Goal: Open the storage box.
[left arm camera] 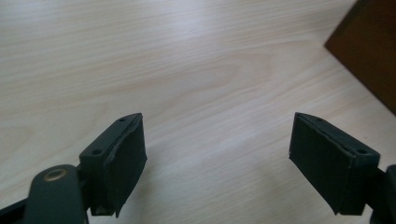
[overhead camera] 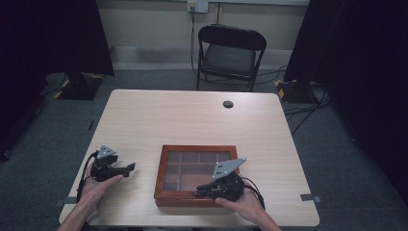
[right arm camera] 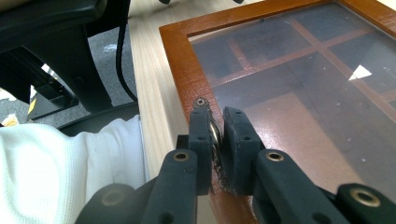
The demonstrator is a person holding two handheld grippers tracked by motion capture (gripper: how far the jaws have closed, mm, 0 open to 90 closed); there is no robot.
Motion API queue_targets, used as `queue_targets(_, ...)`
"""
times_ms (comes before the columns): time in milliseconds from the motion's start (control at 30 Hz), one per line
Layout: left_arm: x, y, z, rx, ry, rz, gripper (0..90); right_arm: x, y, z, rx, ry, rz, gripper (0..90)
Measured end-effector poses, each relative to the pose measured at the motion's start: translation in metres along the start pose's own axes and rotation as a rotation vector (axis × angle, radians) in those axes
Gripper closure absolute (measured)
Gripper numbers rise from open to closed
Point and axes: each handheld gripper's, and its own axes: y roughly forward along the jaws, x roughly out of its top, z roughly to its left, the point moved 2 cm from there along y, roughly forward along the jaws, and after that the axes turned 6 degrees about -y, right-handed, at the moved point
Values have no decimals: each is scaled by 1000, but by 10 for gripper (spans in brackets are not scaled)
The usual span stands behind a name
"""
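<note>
the wooden box is lying near the front of the surface, its glass lid appearing closed. the right tool is clamping a small metal pull on the lid frame — lifting seemingly not yet begun. the left tool is hovering beside, jaws apart.

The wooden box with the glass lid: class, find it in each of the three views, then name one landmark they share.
High view: wooden box, near-centre of the table.
Left gripper view: dark corner at upper right.
Right gripper view: frame and glass lid across the right.
Shared landmark: the pale wood tabletop.
</note>
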Motion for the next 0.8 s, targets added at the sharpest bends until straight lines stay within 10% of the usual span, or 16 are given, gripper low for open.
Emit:
queue_targets(667,8,-16,-52,-295,53,-71,168,17,-14,-3,-5,-7,-17,827)
queue_targets(800,8,-15,-61,-302,106,-64,166,21,-16,-3,-8,-12,-19,827)
